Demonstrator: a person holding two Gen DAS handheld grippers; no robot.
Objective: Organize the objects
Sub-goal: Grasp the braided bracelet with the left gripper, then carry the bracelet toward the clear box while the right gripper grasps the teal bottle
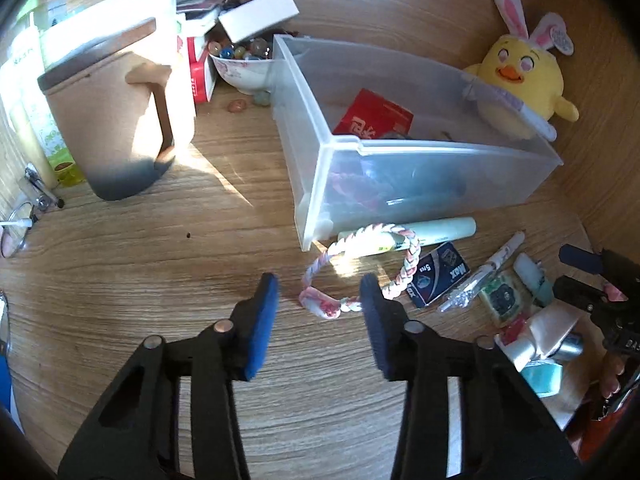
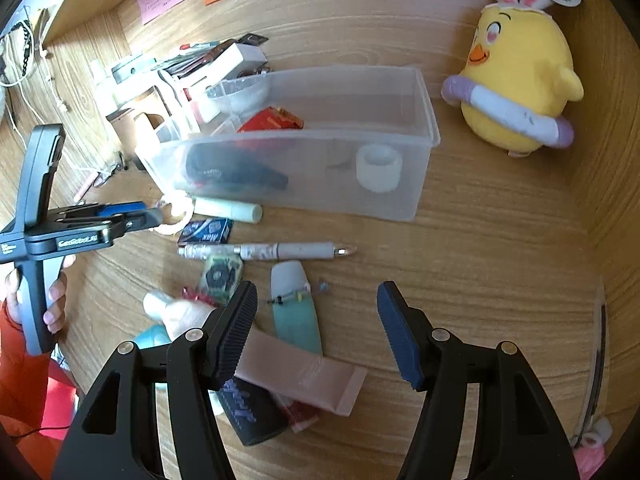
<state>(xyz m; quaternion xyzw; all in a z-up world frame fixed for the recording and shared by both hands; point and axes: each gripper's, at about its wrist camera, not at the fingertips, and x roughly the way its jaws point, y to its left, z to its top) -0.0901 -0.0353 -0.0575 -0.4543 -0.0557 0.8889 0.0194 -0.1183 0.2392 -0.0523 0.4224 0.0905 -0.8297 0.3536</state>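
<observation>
nearest the left wrist camera, the left gripper (image 1: 320, 292) points down at the wooden surface (image 1: 140, 280), its blue-padded jaws set narrow but not pressing on anything; the near end of a braided pink-and-white bracelet (image 1: 362, 268) lies flat on the surface between the pads, its far end resting against a pale green marker (image 1: 424, 234). just right of it sit a dark blue card pack (image 1: 438, 274) and a silver-white pen (image 1: 490, 266).

from the right wrist view the right gripper (image 2: 316, 300) hangs over the clutter with its jaws moderately wide and nothing in them. under it lie a pink tube (image 2: 304, 372), a dark purple-printed tube (image 2: 250, 412) and a teal-and-white tube (image 2: 296, 312) (a thin beaded string crosses it). a person's hand (image 2: 52, 304) in an orange sleeve holds the left gripper's handle at the left edge.

beyond the loose items stands the translucent plastic bin (image 1: 400, 168), already holding a red packet (image 1: 372, 114), a dark bundle (image 2: 236, 172) and a roll of clear tape (image 2: 378, 168). to its left is a beige lidded container (image 1: 116, 132), with a bowl of marbles (image 1: 244, 68) and stacked boxes (image 1: 256, 16) behind. farthest right, a yellow chick plush (image 2: 520, 76) with bunny ears sits near the bin's far corner.
</observation>
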